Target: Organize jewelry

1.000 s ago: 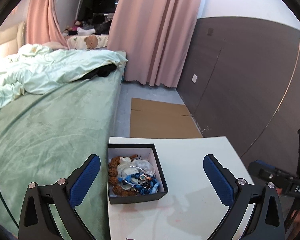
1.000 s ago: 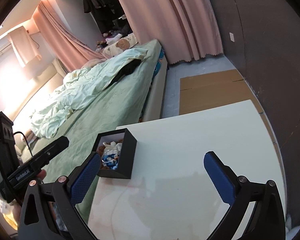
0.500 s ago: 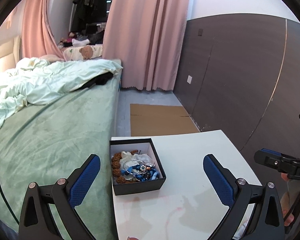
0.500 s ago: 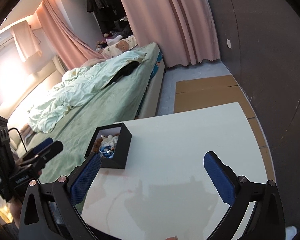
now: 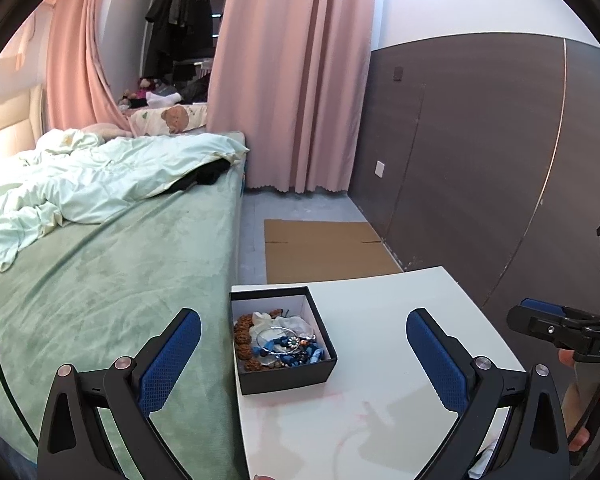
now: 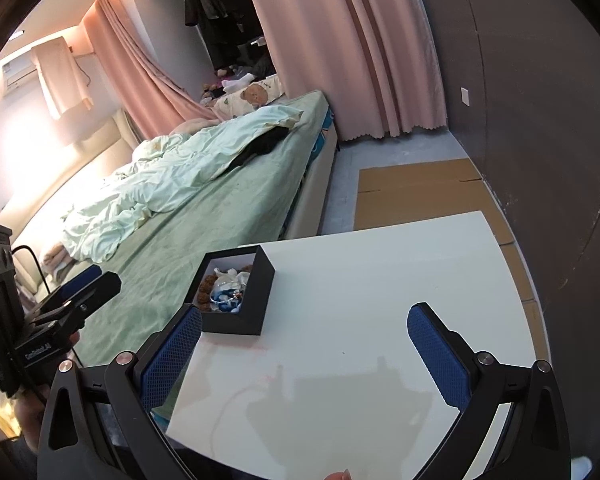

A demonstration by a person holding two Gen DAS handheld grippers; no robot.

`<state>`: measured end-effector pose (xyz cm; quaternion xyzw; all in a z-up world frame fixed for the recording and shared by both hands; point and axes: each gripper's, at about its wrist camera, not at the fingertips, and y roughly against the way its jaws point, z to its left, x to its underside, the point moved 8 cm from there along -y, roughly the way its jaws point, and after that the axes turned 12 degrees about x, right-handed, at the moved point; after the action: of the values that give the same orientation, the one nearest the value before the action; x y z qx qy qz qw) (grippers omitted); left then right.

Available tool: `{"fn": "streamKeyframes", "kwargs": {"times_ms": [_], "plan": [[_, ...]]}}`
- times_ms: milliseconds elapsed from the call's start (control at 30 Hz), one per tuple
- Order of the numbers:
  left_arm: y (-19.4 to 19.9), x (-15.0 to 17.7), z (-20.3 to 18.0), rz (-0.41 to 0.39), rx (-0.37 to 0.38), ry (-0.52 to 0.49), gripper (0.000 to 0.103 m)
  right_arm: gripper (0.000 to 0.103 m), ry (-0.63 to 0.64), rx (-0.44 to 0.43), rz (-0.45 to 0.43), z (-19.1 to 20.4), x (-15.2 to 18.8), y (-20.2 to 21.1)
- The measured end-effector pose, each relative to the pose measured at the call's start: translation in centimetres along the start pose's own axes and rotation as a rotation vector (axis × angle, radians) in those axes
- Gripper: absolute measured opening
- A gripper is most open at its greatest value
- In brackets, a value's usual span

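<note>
A black jewelry box (image 5: 285, 372) with a white lining stands on the left part of the white table (image 5: 380, 400). It holds brown bead bracelets, a silver bangle and blue bead pieces (image 5: 278, 340). My left gripper (image 5: 300, 344) is open and empty, held back and above the box. The box also shows in the right wrist view (image 6: 244, 304) at the table's left edge. My right gripper (image 6: 304, 344) is open and empty over the table (image 6: 360, 340), right of the box.
A bed with a green cover (image 5: 100, 272) and a rumpled pale duvet runs along the table's left side. Flat cardboard (image 5: 324, 248) lies on the floor beyond the table. A dark wall panel (image 5: 480, 160) stands to the right. Pink curtains hang behind.
Both grippers have pulled back and up from the table, so the box looks smaller and farther. Both stay open. The box and jewelry have not moved.
</note>
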<state>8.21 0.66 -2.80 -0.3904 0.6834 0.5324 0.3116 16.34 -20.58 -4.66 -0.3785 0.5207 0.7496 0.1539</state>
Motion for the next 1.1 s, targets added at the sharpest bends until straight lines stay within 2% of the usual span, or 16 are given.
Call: {"fn": "streamKeyframes", "kwargs": {"times_ms": [1100], "plan": [[0.56, -0.4, -0.5, -0.023, 0.015, -0.01, 0.103, 0.103, -0.003, 0.002, -0.002, -0.33, 0.19, 0.57]]}}
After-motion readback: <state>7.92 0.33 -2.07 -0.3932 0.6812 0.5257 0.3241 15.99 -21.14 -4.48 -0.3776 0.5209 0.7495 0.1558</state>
